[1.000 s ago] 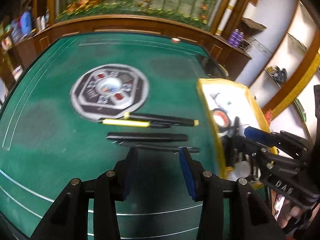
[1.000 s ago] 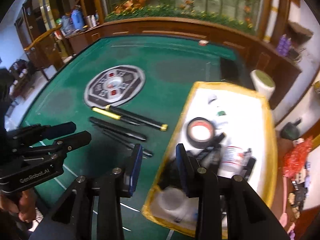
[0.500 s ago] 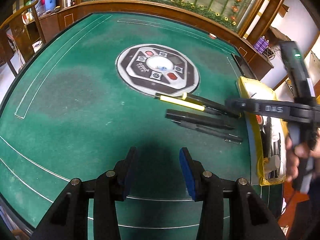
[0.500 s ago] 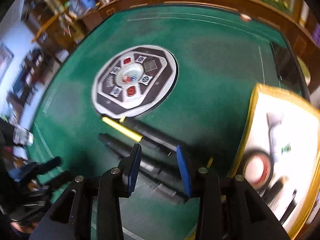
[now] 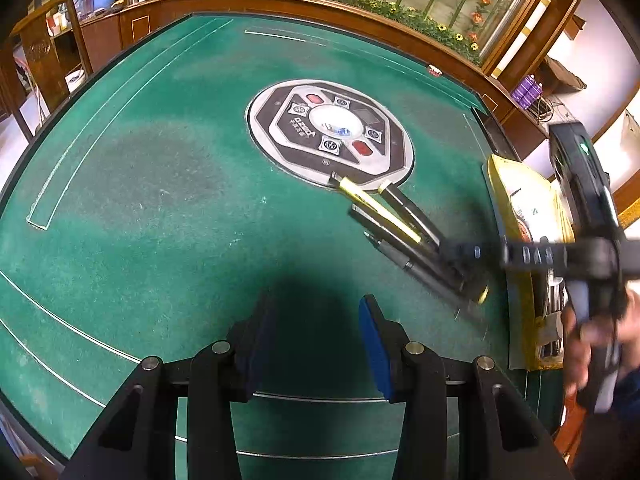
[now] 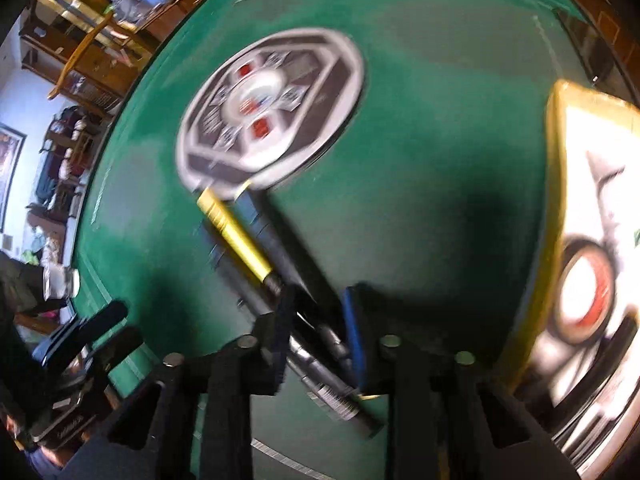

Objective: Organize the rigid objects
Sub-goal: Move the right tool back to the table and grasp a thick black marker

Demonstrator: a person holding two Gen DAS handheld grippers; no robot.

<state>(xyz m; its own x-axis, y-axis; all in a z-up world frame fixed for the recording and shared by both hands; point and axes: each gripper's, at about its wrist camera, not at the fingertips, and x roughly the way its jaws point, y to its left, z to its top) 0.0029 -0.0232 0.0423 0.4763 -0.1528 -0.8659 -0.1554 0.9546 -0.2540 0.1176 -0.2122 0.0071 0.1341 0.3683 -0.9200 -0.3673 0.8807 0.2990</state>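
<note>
Green felt table, yellow-and-black pen, gold-rimmed white tray, blue gripper pads

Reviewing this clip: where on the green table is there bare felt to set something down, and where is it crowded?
Bare felt lies left of the round control panel out to the table edge, and under the open left gripper. Crowded: the pens beside the yellow-rimmed tray, where the right gripper has just been closing around them.
</note>
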